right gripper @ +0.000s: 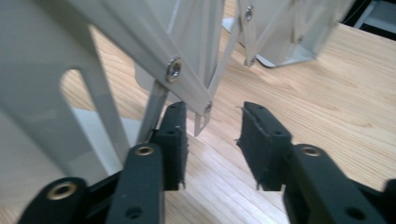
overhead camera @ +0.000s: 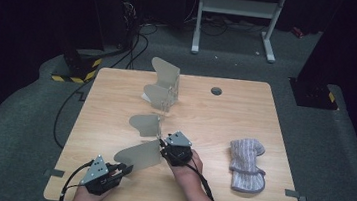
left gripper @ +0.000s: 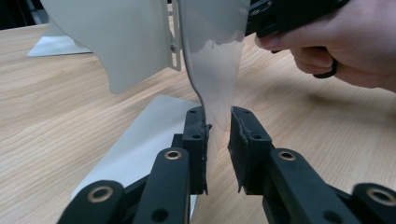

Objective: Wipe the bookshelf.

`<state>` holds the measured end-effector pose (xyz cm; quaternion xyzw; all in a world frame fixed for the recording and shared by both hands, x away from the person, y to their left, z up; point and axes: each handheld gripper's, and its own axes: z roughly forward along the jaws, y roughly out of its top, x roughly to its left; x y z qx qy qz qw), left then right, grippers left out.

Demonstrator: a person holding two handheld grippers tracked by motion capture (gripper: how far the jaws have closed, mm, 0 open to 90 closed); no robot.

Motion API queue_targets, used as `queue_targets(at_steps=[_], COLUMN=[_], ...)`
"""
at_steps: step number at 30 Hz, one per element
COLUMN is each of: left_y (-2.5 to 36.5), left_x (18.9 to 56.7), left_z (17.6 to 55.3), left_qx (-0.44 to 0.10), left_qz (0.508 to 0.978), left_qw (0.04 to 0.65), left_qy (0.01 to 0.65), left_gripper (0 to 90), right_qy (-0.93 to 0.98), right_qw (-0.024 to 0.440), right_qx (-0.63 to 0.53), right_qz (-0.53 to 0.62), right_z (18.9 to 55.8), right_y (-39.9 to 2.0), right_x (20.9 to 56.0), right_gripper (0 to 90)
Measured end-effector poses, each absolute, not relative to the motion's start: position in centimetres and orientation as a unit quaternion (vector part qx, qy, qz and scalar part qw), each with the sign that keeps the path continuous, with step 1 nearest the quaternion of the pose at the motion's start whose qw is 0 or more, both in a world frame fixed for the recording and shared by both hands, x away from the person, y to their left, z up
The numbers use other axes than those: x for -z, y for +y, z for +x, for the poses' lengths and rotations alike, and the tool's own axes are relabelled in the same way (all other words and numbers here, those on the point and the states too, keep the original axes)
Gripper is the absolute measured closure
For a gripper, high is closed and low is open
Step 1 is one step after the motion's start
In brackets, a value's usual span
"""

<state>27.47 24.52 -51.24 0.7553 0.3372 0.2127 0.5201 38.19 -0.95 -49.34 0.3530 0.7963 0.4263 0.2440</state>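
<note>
A grey folding rack of thin plastic panels joined by a scissor lattice stretches across the table from its far panels (overhead camera: 164, 86) past a middle panel (overhead camera: 145, 123) to the nearest panel (overhead camera: 138, 155). My left gripper (overhead camera: 126, 168) sits at the near left, at that panel's end. In the left gripper view the panel's edge (left gripper: 215, 56) hangs between the jaws of my left gripper (left gripper: 218, 126). It touches the left pad, and a gap shows at the right pad. My right gripper (overhead camera: 164, 147) stands open at the rack's lattice (right gripper: 154, 60), with a strut tip between the jaws of the right gripper (right gripper: 212, 123).
A grey striped knitted item (overhead camera: 247, 164) lies on the wooden table (overhead camera: 224, 120) to the right. A round hole (overhead camera: 216, 91) sits near the table's far edge. A white frame (overhead camera: 236, 8) and cables lie on the floor beyond. The right hand (left gripper: 336, 46) is close ahead in the left gripper view.
</note>
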Motion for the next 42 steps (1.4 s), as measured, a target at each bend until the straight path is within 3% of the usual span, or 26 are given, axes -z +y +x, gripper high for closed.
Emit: queue_targets(at_steps=[3, 12, 14, 19, 24, 42], left_y=[24.2, 22.5, 22.0, 21.3, 20.2, 23.3], left_x=[51.3, 51.0, 51.0, 51.0, 50.8, 50.7], left_z=[28.0, 30.1, 30.6, 31.3, 31.1, 29.9], left_qx=[-0.203, -0.191, -0.179, -0.163, -0.193, -0.23], left_qz=[0.753, 0.749, 0.752, 0.759, 0.772, 0.749], left_qw=[0.526, 0.545, 0.55, 0.553, 0.539, 0.518], left_qy=[0.339, 0.326, 0.317, 0.303, 0.276, 0.343], left_gripper=[75.1, 53.6, 56.1, 72.9, 83.3, 84.5], right_qy=[0.794, 0.769, 0.769, 0.764, 0.76, 0.777], right_qw=[0.246, 0.265, 0.268, 0.269, 0.272, 0.247], right_qx=[-0.424, -0.428, -0.422, -0.413, -0.407, -0.42], right_qz=[0.36, 0.393, 0.398, 0.417, 0.426, 0.399], right_z=[38.1, 36.3, 35.8, 35.0, 34.5, 35.6], right_y=[-1.9, -5.4, -6.1, -7.8, -8.7, -6.1], right_x=[49.3, 48.9, 49.0, 49.5, 49.7, 49.8], right_gripper=[53.6, 52.9, 52.9, 52.8, 52.8, 52.9])
